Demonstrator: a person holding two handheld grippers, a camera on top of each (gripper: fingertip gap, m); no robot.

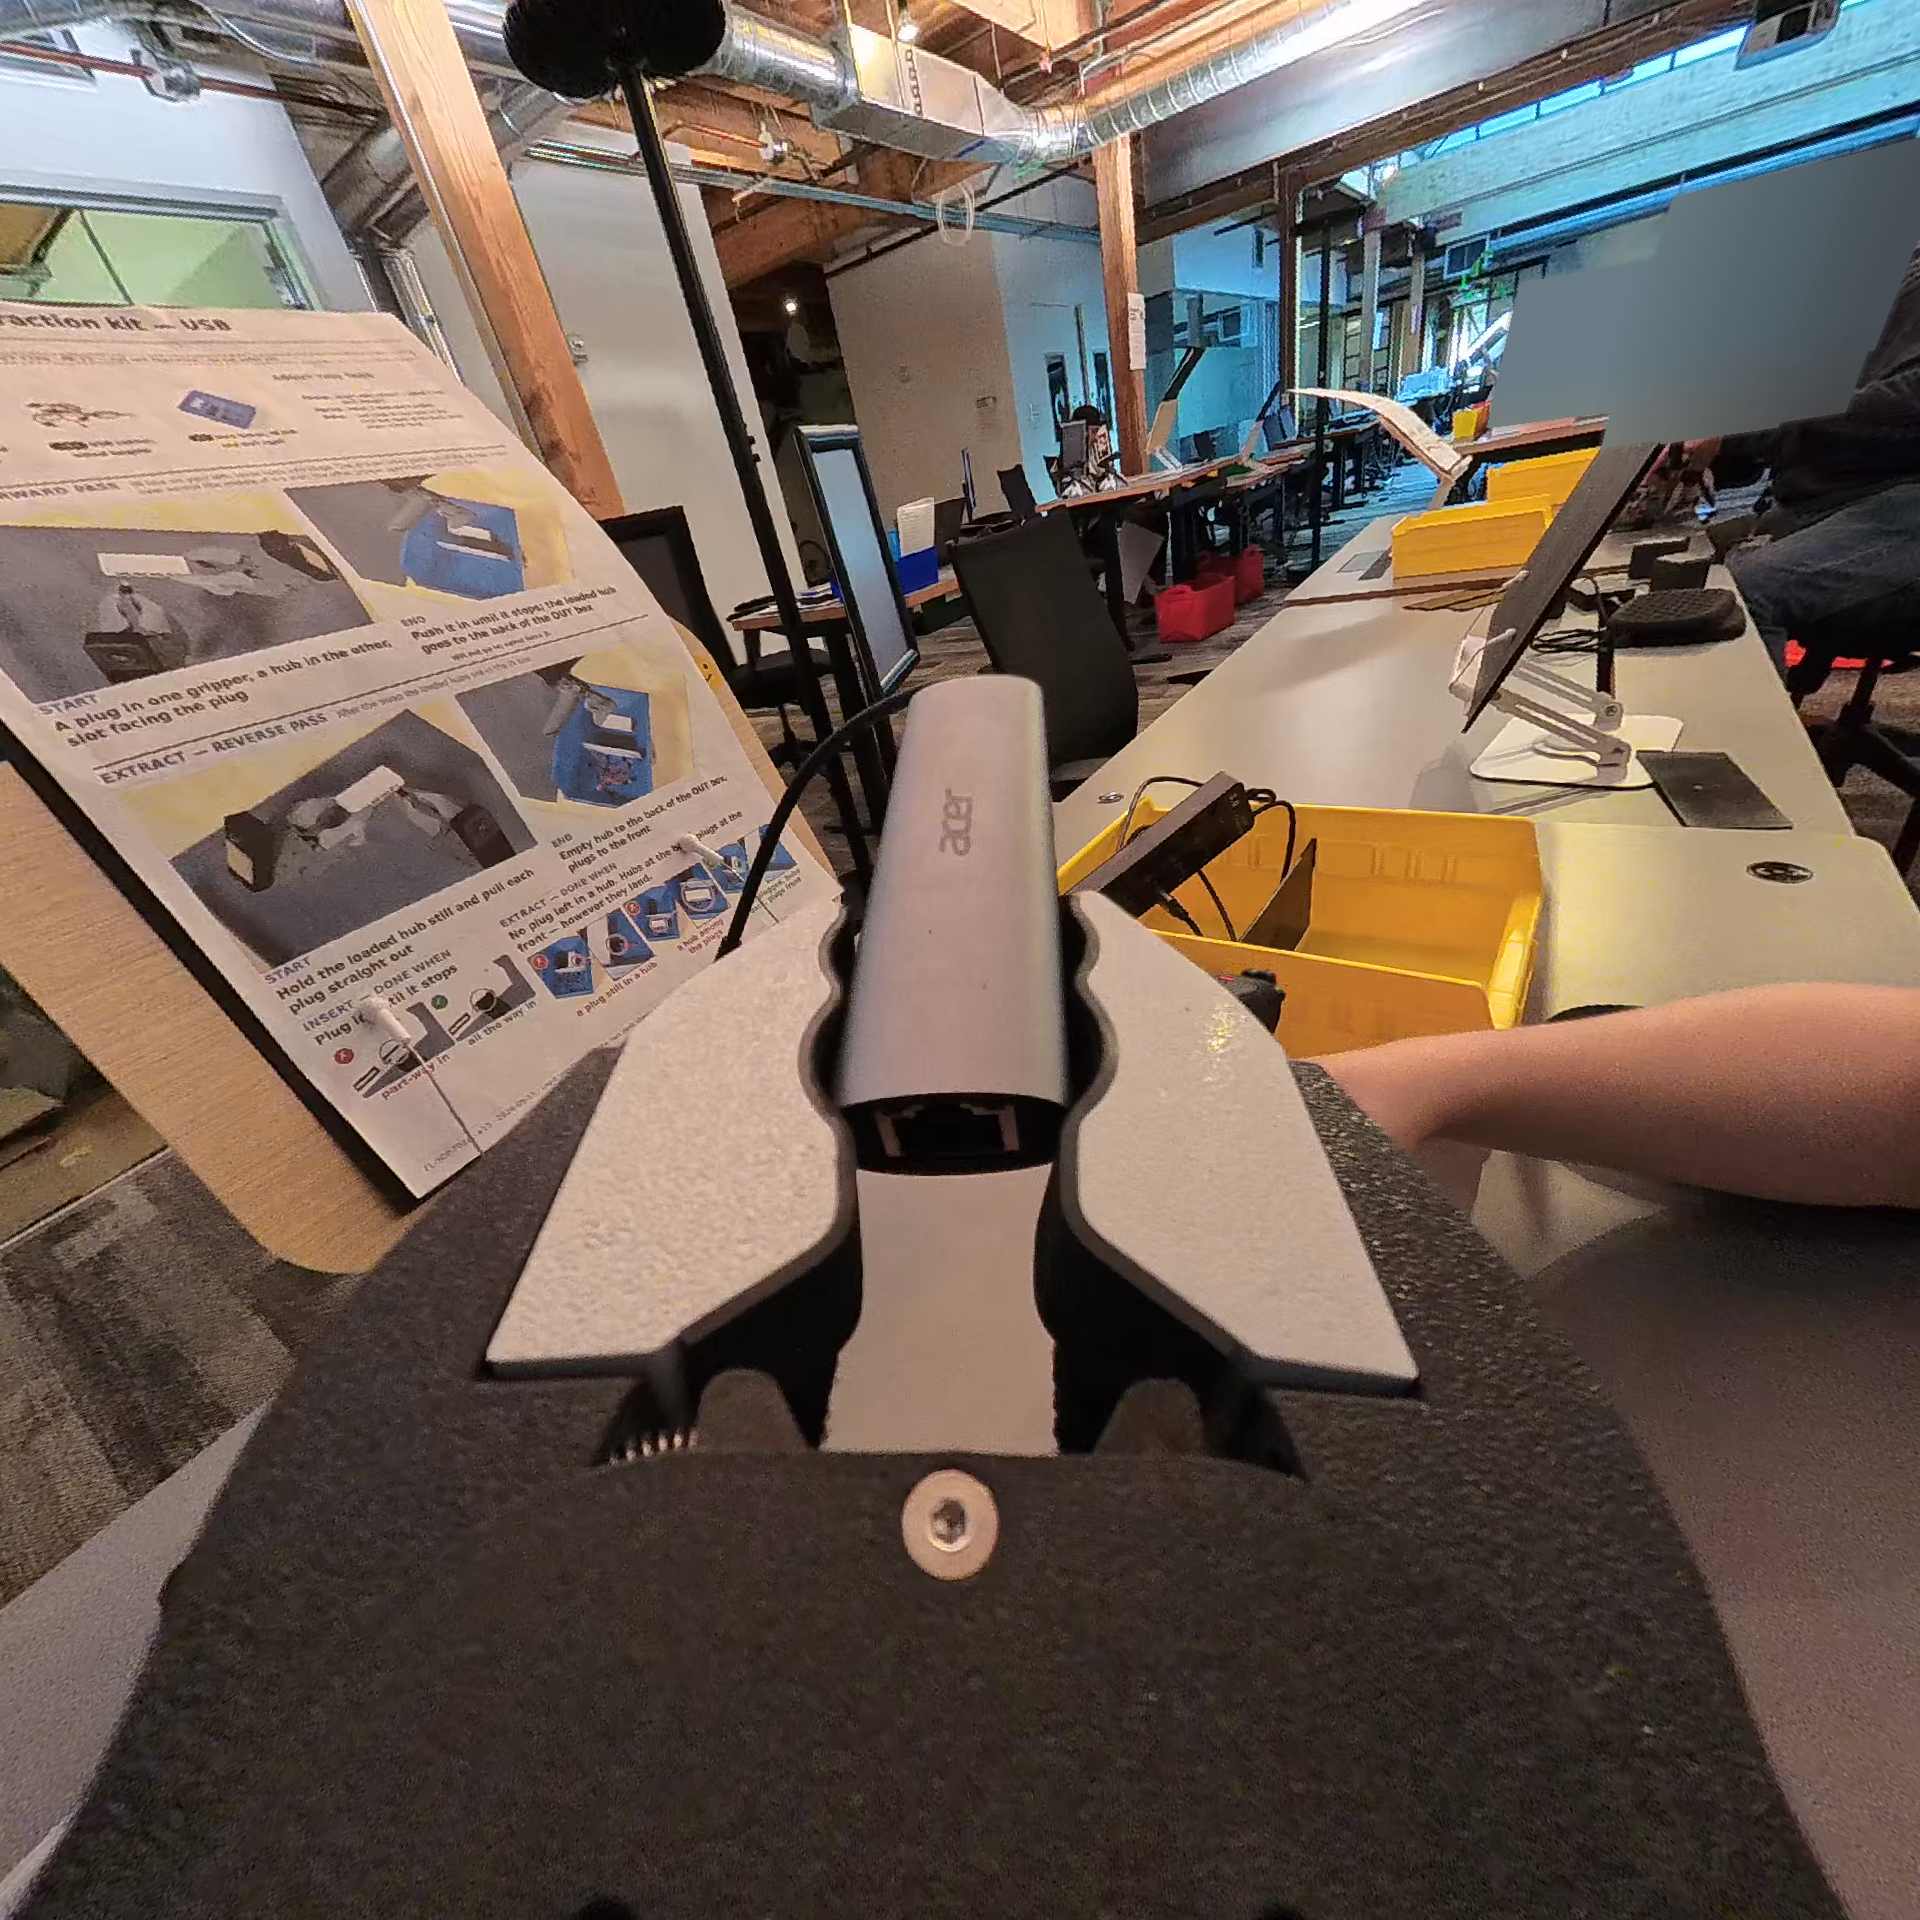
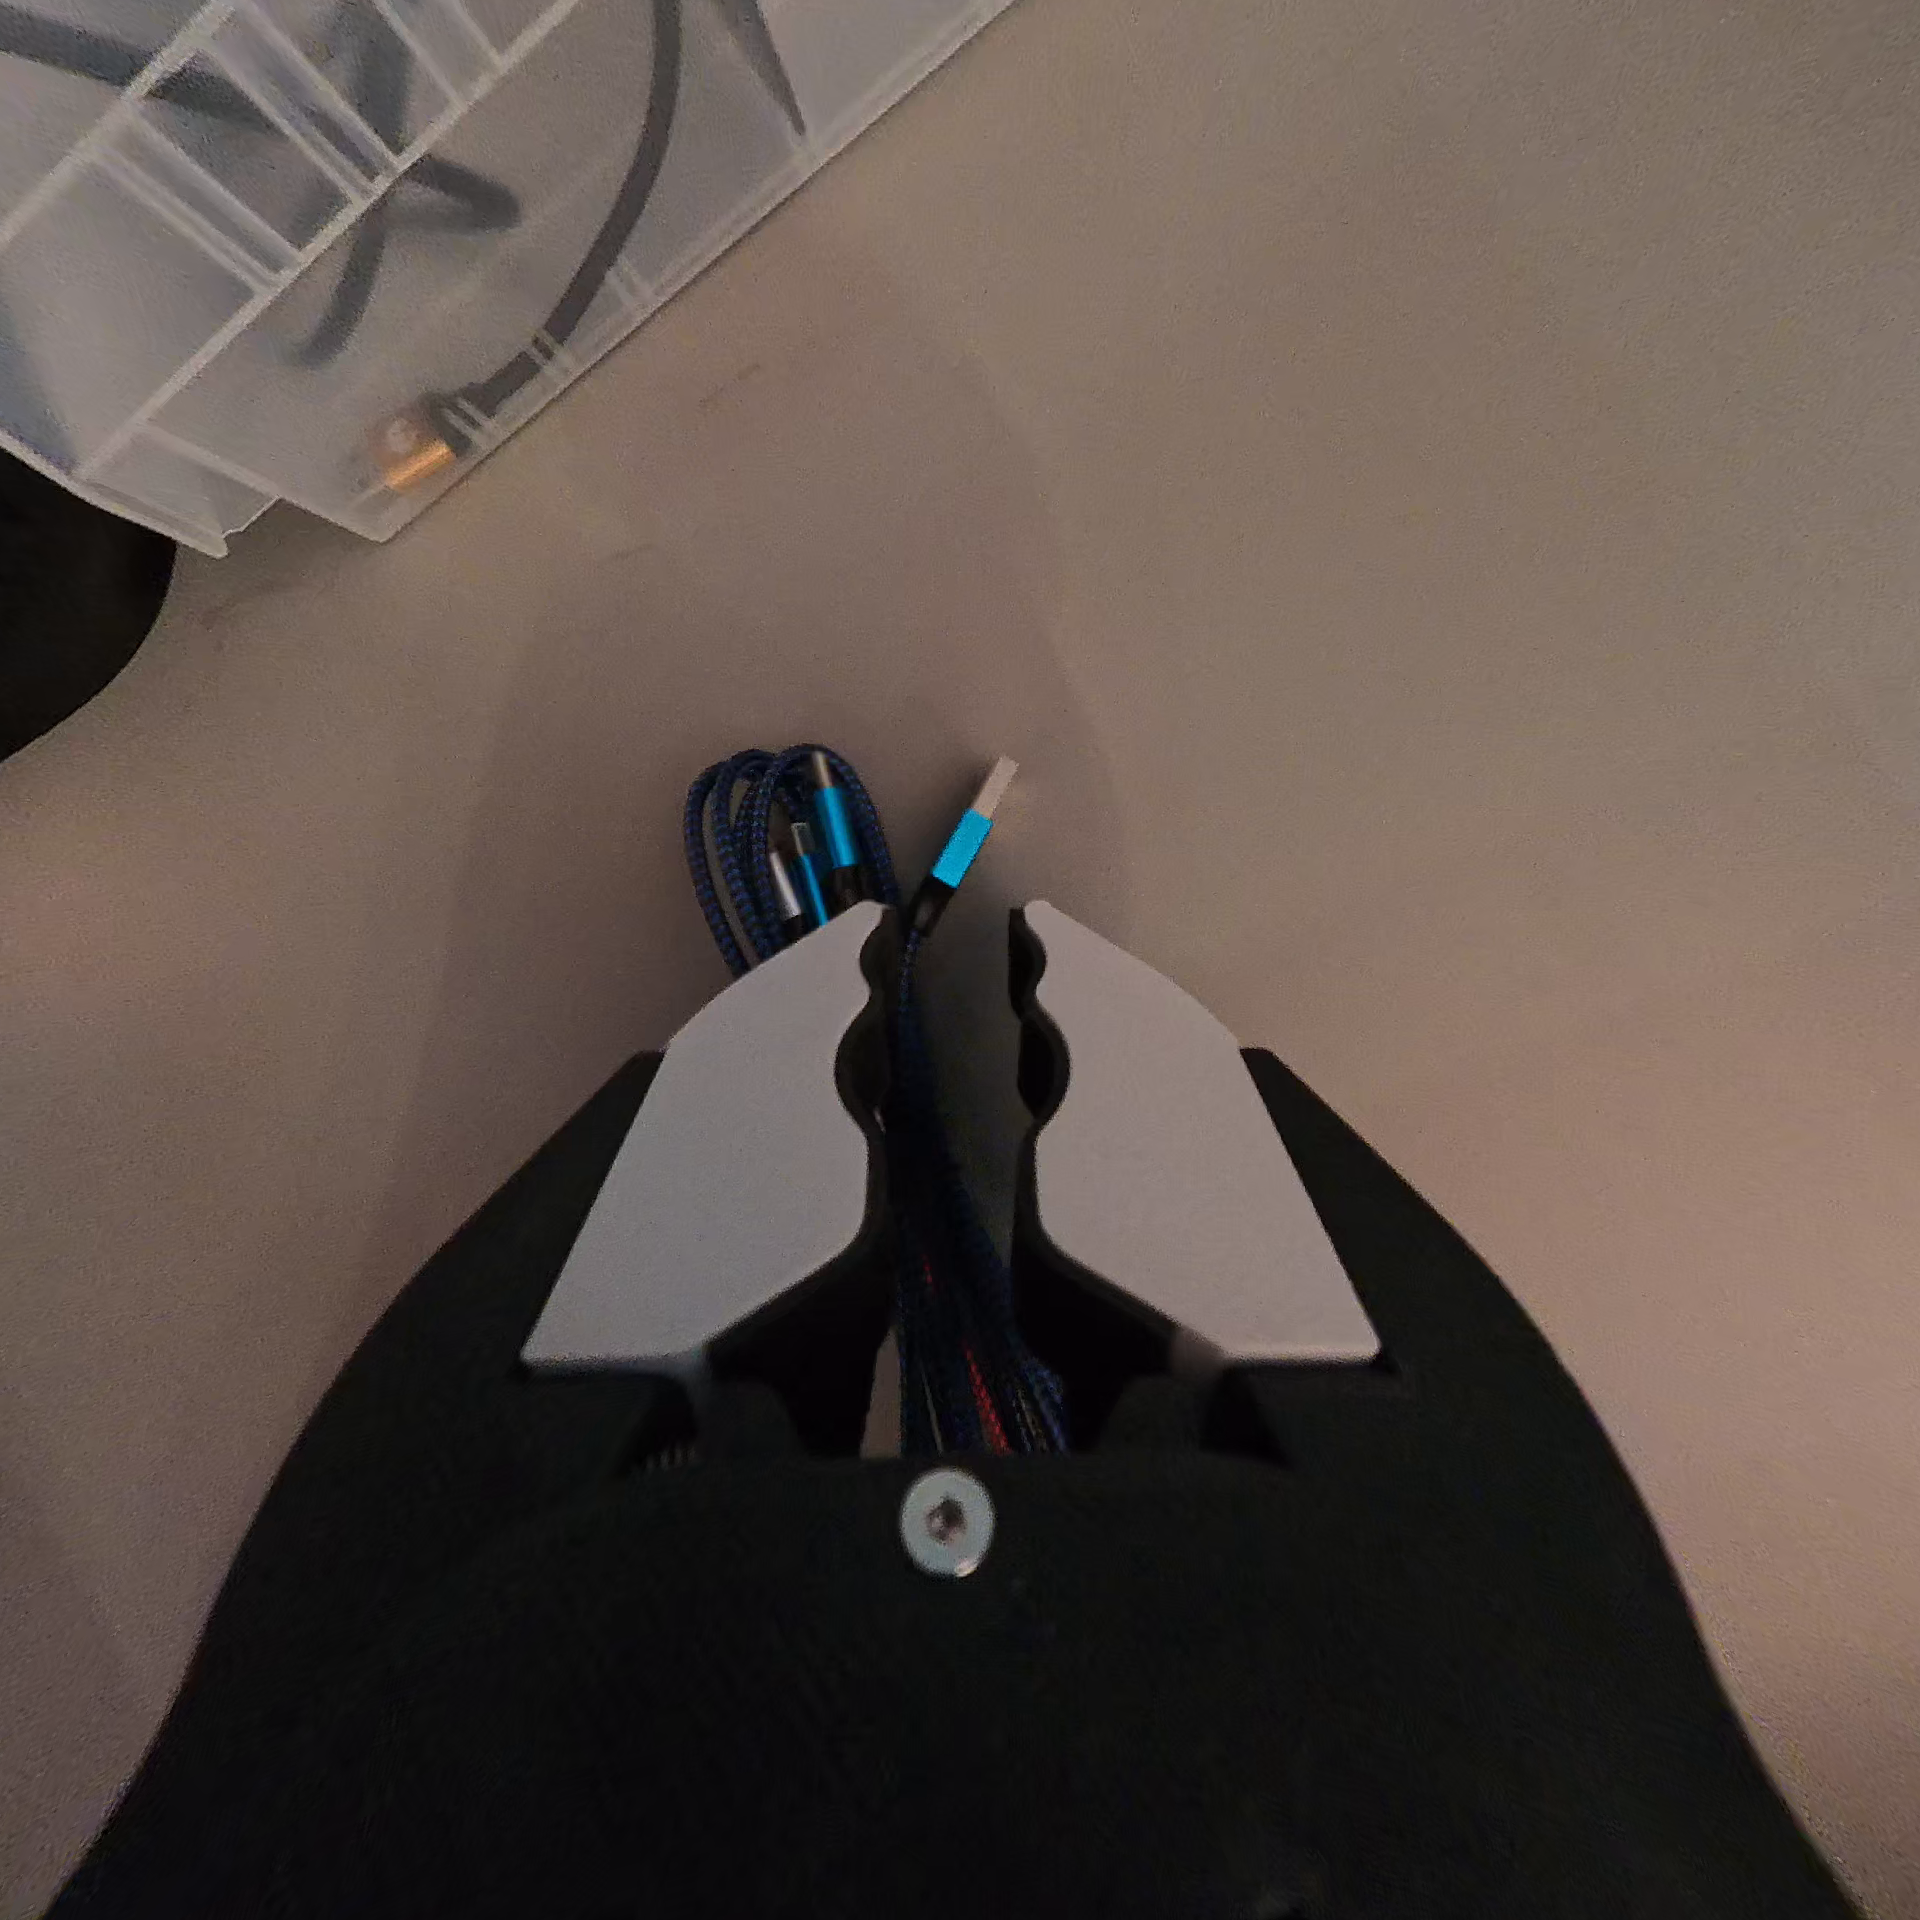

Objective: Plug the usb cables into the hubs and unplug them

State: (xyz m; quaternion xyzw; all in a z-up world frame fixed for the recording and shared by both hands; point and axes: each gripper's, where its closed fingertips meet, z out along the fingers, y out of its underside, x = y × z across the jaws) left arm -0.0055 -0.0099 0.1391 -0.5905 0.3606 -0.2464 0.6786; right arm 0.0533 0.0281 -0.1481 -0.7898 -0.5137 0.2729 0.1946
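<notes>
My left gripper [image 1: 961, 914] is shut on a grey metal hub [image 1: 961, 894]. The hub stands lengthwise between the fingers, with a port facing the camera and a black cable [image 1: 790, 831] leaving its far end. My right gripper [image 2: 951, 914] is open and points down at the table. A blue braided USB cable [image 2: 925, 1091] runs between its fingers along the left one, apart from the right one. The cable's blue-sleeved USB plug [image 2: 971, 831] lies just past the fingertips. A coiled bundle of the same cable [image 2: 790, 842] lies beside the left fingertip.
A yellow bin [image 1: 1351, 904] holds a black hub [image 1: 1174, 852] with cables. A printed instruction sheet [image 1: 312, 675] leans at the left. A person's forearm [image 1: 1610, 1091] reaches in from the right. A clear divided bin [image 2: 260, 260] with black cables sits at the upper left. The gap from one gripper's tips to the other's is roughly 30 cm.
</notes>
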